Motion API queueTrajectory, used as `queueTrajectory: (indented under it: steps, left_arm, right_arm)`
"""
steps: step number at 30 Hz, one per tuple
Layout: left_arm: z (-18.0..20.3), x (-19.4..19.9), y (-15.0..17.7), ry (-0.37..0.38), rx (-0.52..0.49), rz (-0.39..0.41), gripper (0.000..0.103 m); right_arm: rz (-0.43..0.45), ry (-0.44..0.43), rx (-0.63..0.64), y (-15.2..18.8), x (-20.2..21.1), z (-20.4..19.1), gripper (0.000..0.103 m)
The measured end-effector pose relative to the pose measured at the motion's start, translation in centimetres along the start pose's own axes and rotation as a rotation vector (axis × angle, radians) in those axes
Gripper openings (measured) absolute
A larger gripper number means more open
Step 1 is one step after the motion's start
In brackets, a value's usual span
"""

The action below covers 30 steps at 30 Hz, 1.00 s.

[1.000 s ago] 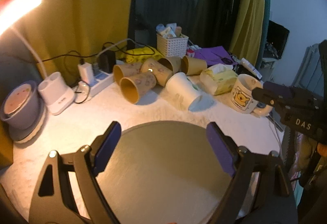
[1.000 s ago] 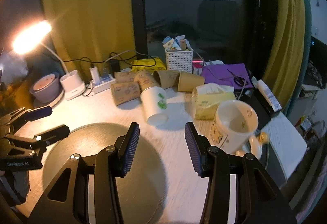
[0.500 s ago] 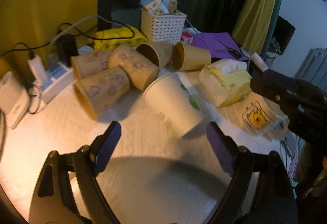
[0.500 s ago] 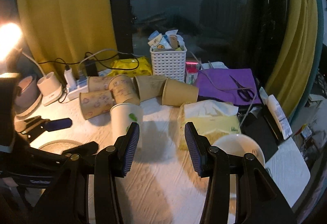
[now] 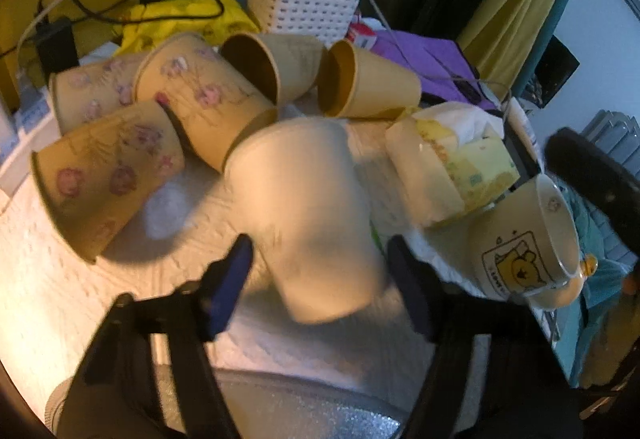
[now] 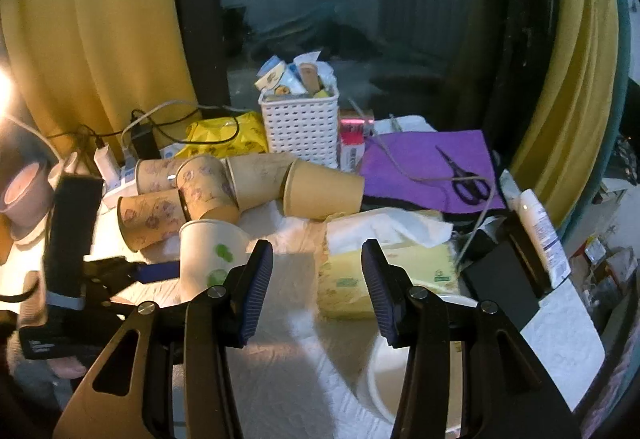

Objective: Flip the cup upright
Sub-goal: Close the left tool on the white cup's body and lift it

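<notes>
A white paper cup with green marks lies on its side on the white table cover, its base pointing away from me. It also shows in the right wrist view. My left gripper is open, with one blue-padded finger on each side of the cup's near end; contact is unclear. My right gripper is open and empty, held above the table to the right of the cup, near a tissue pack.
Several brown paper cups lie in a heap behind the white cup. A white bear mug, a white basket, scissors on purple cloth, a power strip with cables and a round grey mat are around.
My left gripper has moved forward off the round mat until its fingers straddle the white cup. My right gripper has moved forward over the table; the mug is now beneath it.
</notes>
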<state>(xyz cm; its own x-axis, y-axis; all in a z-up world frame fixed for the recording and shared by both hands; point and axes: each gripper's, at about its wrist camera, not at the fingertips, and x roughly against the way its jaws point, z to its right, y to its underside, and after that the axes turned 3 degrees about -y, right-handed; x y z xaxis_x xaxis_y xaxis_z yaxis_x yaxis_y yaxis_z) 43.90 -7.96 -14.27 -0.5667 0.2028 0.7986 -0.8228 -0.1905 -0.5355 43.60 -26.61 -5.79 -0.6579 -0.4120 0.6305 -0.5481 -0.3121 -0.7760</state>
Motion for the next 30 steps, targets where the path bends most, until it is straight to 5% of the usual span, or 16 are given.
queueTrajectory:
  steps: [7, 15, 30]
  left_arm:
    - [-0.4, 0.7, 0.5, 0.023, -0.027, 0.017, 0.065]
    - [-0.6, 6.4, 3.2, 0.001, -0.105, 0.107, 0.065]
    - [-1.4, 17.9, 13.4, -0.090, -0.266, 0.254, 0.065]
  right_arm:
    - [-0.015, 0.004, -0.003, 0.3, 0.5, -0.7, 0.049]
    - [0.001, -0.059, -0.018, 1.0, 2.7, -3.4, 0.049]
    - [0.025, -0.141, -0.014, 6.0, 10.1, -9.9, 0.049]
